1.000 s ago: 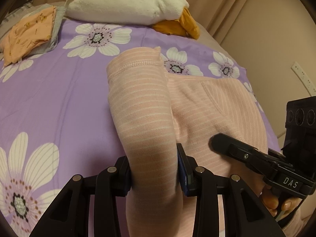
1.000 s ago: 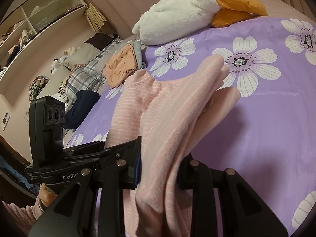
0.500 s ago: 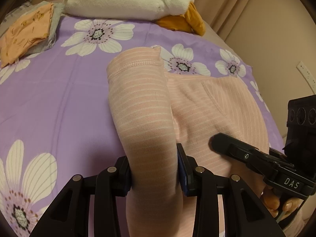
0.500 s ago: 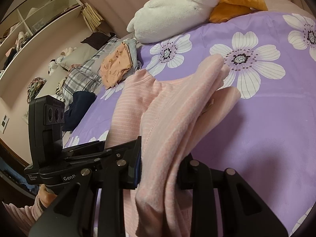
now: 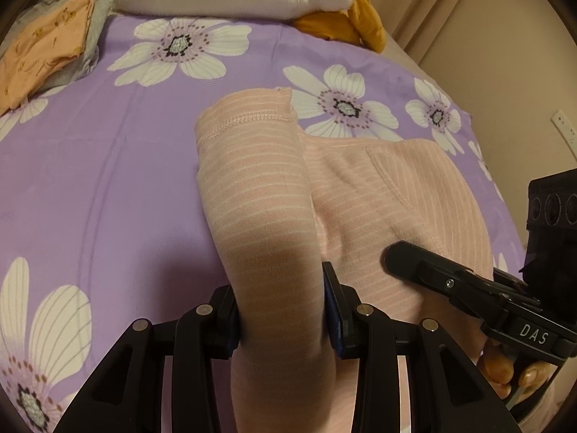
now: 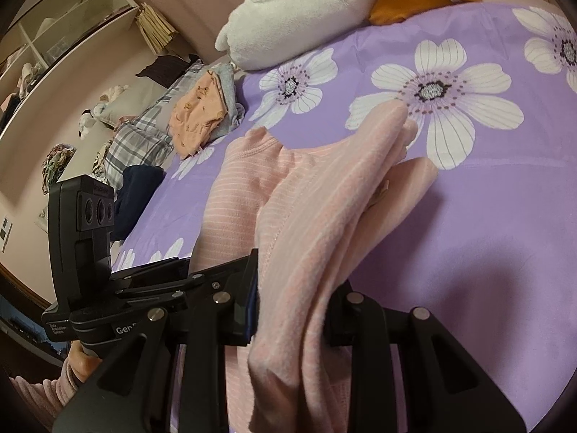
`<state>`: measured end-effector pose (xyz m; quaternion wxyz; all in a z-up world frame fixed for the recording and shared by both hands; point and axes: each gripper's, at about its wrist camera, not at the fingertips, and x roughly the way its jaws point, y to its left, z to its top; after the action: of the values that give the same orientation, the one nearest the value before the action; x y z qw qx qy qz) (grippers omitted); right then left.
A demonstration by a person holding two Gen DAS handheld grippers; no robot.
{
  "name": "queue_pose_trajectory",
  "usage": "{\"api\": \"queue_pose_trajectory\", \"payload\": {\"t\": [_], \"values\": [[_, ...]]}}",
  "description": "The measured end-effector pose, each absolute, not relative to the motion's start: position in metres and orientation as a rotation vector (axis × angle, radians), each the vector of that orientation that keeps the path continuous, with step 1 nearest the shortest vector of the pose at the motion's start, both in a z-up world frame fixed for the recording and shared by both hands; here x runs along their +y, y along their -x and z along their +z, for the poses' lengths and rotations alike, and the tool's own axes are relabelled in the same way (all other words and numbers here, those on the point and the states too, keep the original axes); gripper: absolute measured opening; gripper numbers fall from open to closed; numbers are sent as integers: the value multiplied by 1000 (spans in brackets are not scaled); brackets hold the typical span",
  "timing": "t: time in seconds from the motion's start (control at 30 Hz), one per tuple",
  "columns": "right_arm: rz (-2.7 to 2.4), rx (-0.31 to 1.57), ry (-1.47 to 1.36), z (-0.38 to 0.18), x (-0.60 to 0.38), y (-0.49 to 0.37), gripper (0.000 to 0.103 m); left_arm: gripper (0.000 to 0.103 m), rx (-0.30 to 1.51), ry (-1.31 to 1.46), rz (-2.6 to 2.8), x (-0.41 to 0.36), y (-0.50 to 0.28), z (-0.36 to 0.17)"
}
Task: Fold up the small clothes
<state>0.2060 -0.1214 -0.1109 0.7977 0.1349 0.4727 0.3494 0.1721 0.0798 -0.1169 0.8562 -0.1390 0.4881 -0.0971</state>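
Left wrist view: left gripper (image 5: 281, 310) clamps a fold of the pink white-striped knit garment (image 5: 378, 195), lying partly on the purple flowered bedspread (image 5: 108, 180).

Right wrist view: right gripper (image 6: 292, 310) grips another bunch. Fold underway, unfinished; folded orange patterned clothes (image 6: 196, 115) stacked beyond.

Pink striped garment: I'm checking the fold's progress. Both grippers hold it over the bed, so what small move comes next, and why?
Probably lower both ends onto the purple floral sheet. The left gripper and right gripper each clamp bunched cloth of the pink striped garment, whose far part already lies flat.
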Motion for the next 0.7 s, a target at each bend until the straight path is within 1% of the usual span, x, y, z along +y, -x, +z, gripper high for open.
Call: {"api": "queue_pose_trajectory", "payload": {"t": [0.7], "values": [[708, 1075, -337, -135, -129, -218, 30, 37, 1037, 284, -200, 79, -175, -125]]}}
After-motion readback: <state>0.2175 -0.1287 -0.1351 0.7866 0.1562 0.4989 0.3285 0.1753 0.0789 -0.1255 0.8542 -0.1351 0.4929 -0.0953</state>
